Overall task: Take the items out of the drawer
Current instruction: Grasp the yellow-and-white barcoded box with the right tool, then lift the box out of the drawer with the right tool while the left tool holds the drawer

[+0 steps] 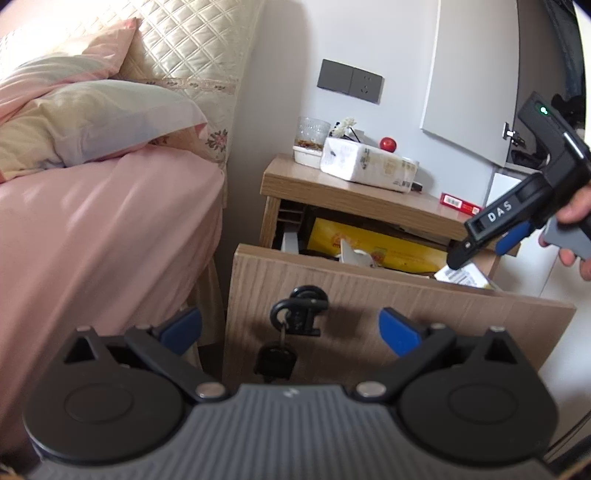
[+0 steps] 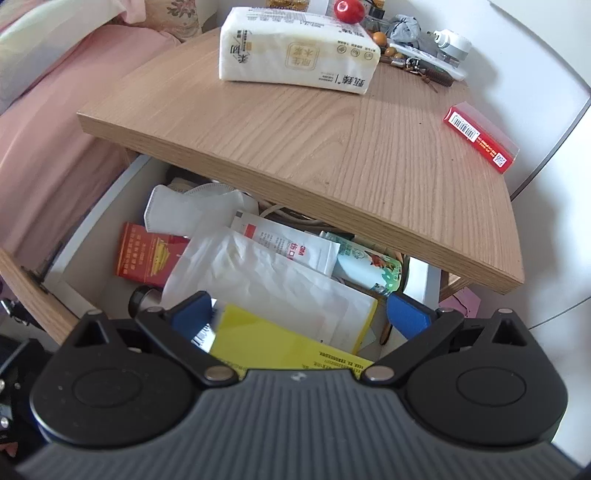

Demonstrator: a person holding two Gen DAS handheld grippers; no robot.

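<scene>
A: Left gripper [image 1: 290,328] first, fingers spread wide, blue pads [image 1: 399,332] apart, nothing between them. It faces the drawer front [image 1: 388,306], close to the black lock [image 1: 301,312] with a key [image 1: 275,360] hanging from it.

B: Drawer state?

A: Drawer [image 2: 92,236] pulled out from under the nightstand top [image 2: 314,147], full of clutter. Right gripper [image 2: 299,314] is over it, also spread open, holding nothing. In the left wrist view its tips [image 1: 460,256] point down at the right end of the drawer, a hand [image 1: 572,236] on the handle.

B: Contents?

A: Yellow sheet [image 2: 277,343] nearest, between the right gripper's fingers but I can't tell if it touches them. White paper bag [image 2: 273,280] partly over it, a 3M mask packet [image 2: 291,243] behind that, a white face mask [image 2: 192,210] at the back left, a red box [image 2: 147,258] on the left, and a green-printed tube [image 2: 369,266] on the right. Dark round thing [image 2: 138,299] at front left, can't identify.

B: On top?

A: Tissue pack [image 2: 295,51], red flat box [image 2: 480,136] near the right edge, red ball [image 2: 349,11], small clutter at the back. Pink bed [image 1: 110,221] to the left of the nightstand.
</scene>
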